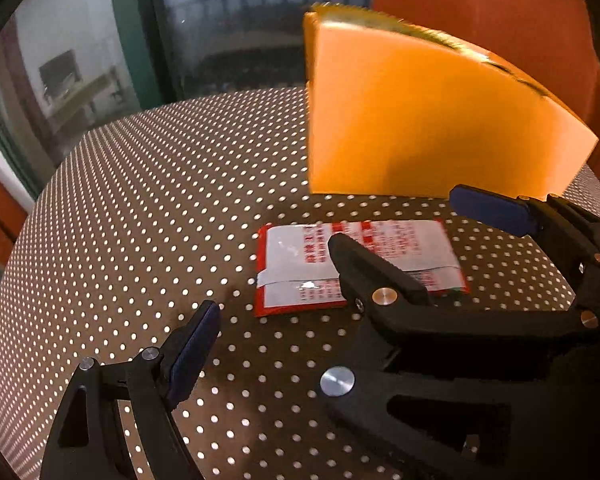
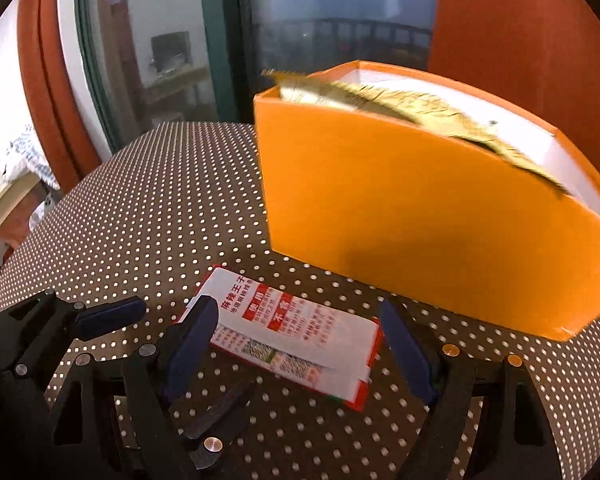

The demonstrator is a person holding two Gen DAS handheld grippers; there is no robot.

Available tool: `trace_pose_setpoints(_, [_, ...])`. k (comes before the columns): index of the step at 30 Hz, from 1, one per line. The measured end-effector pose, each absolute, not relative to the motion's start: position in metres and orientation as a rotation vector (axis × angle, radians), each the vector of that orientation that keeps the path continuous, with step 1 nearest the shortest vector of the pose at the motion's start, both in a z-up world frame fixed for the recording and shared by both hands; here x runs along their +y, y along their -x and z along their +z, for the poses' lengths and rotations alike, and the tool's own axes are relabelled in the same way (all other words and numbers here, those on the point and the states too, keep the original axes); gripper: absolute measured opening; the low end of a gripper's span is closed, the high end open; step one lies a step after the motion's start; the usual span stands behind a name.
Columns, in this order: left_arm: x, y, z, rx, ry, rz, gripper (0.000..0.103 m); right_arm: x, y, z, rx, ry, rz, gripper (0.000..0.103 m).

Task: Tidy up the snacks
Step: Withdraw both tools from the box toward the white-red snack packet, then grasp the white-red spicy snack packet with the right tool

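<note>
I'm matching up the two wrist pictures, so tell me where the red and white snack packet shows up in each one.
Left wrist view: the packet lies flat on the dotted table, just right of centre, partly behind a black finger of the right gripper.
Right wrist view: the packet lies low and central, between that gripper's own two fingers.
Shared landmark: the orange box stands just behind the packet in both.

Daylight from the window falls across the dotted tabletop, and the orange box casts a soft shadow toward the cameras. Both fisheye views bend sharply toward dark corners; the gold packets are smeared by motion blur.
</note>
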State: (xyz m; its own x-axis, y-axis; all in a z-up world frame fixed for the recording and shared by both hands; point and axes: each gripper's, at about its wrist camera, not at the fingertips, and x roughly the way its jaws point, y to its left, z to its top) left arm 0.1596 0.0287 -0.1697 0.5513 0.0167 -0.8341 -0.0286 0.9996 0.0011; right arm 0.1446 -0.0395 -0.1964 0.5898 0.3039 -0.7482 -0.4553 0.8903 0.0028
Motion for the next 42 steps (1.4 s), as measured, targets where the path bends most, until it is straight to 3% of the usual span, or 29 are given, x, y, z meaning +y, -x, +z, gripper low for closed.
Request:
trace_pose_setpoints(3, [0.032,-0.166,-0.175,1.001,0.026,0.027,0.086,-0.033,-0.153,-0.205,0.842,0.218,0.448,0.084])
trace_pose_setpoints(7, [0.042,-0.174,-0.18,1.011,0.032,0.032,0.086,-0.024,-0.165,-0.216,0.866,0.251,0.469,0.075])
trace_pose_setpoints(15, [0.042,-0.172,-0.182,0.999,0.02,0.046,0.086,-0.021,-0.175,-0.224,0.903,0.226,0.515,0.071])
trace_pose_setpoints(42, [0.008,-0.09,-0.184,0.974,-0.085,-0.004,0.087,-0.077,-0.095,-0.218,1.031,0.215,0.485,0.071])
